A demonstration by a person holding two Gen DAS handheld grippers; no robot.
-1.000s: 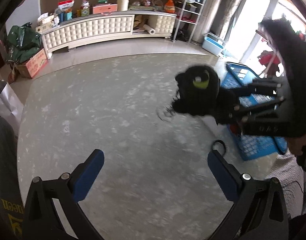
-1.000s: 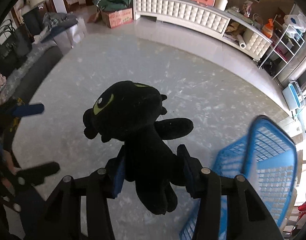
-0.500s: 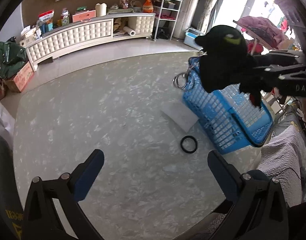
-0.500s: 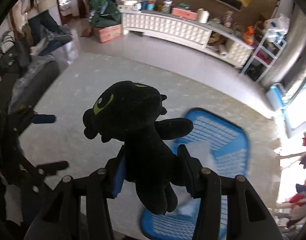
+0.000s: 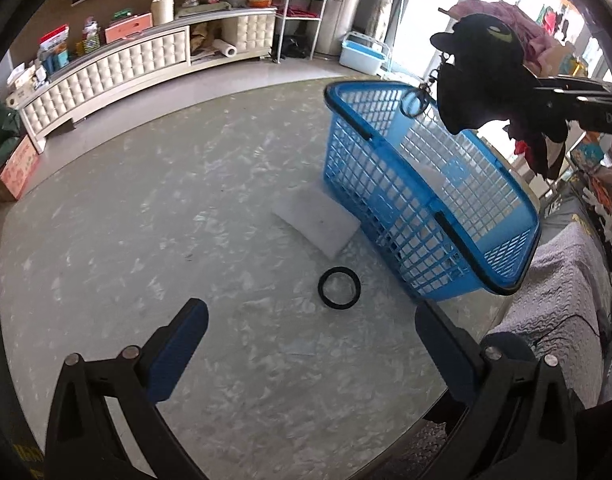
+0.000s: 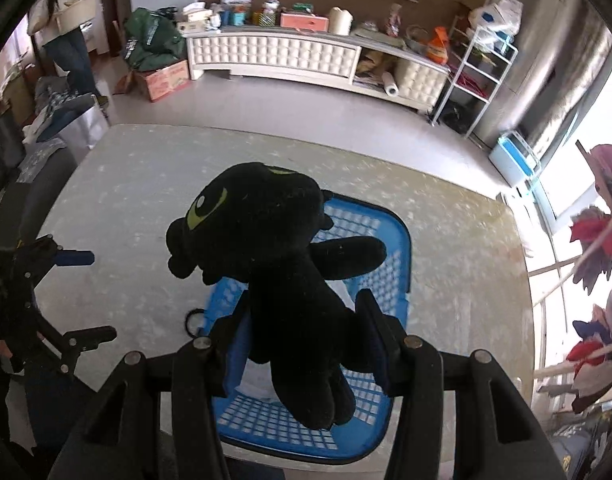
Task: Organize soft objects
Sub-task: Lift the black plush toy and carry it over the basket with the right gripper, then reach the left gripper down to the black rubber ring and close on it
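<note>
My right gripper [image 6: 302, 340] is shut on a black plush dragon [image 6: 282, 264] with green eyes and holds it in the air above a blue mesh basket [image 6: 370, 248]. In the left wrist view the plush [image 5: 482, 76] hangs over the far side of the basket [image 5: 386, 184], which stands on the grey table. A metal ring dangles from the plush. My left gripper [image 5: 310, 340] is open and empty, low over the table in front of the basket.
A black ring [image 5: 339, 282] and a flat white pad [image 5: 318, 220] lie on the table beside the basket. A grey cloth [image 5: 558, 292] covers furniture at the right. A white cabinet [image 5: 106, 76] runs along the far wall.
My right gripper has carried the plush from over the table to above the basket. The left gripper's view has swung right, bringing the basket closer.
</note>
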